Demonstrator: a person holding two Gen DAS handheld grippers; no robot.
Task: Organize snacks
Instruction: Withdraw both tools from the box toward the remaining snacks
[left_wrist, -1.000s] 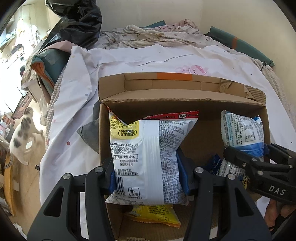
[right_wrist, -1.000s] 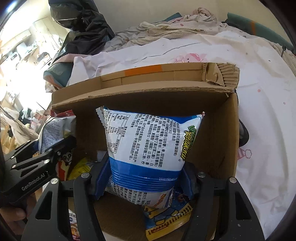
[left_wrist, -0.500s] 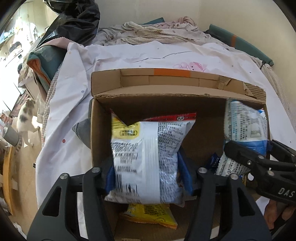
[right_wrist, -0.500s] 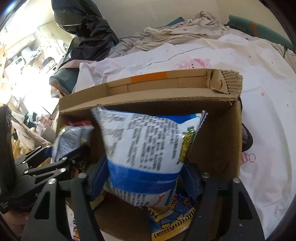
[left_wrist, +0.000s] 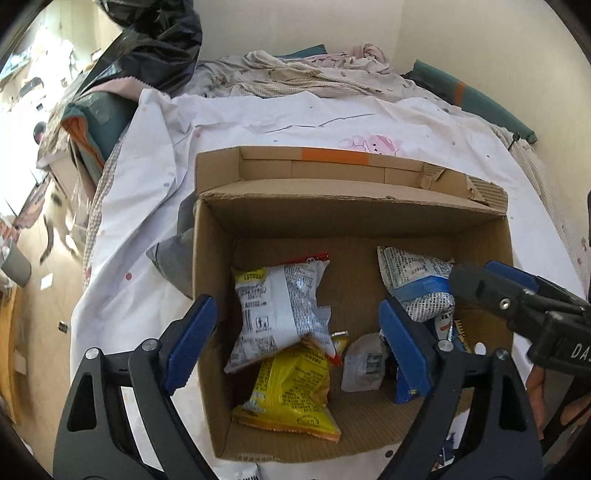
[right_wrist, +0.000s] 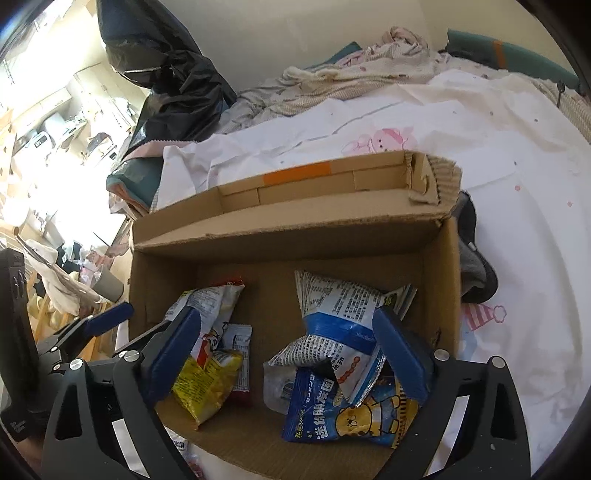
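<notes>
While both grippers' fingers have just been opening, empty, we see the white bag (left_wrist: 280, 306) and blue bag (right_wrist: 340, 321) loose in the box (left_wrist: 347, 214), half hiding other packets.

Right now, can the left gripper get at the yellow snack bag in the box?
Probably yes. The left gripper is open above the cardboard box, nothing held. But the white-and-red snack bag lies over the top of the yellow snack bag; its lower half is exposed.

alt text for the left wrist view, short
Open hand-held gripper above a cardboard box on a white bedsheet. Inside lie a white snack bag on a yellow snack bag, and a blue-and-white snack bag at right.
</notes>
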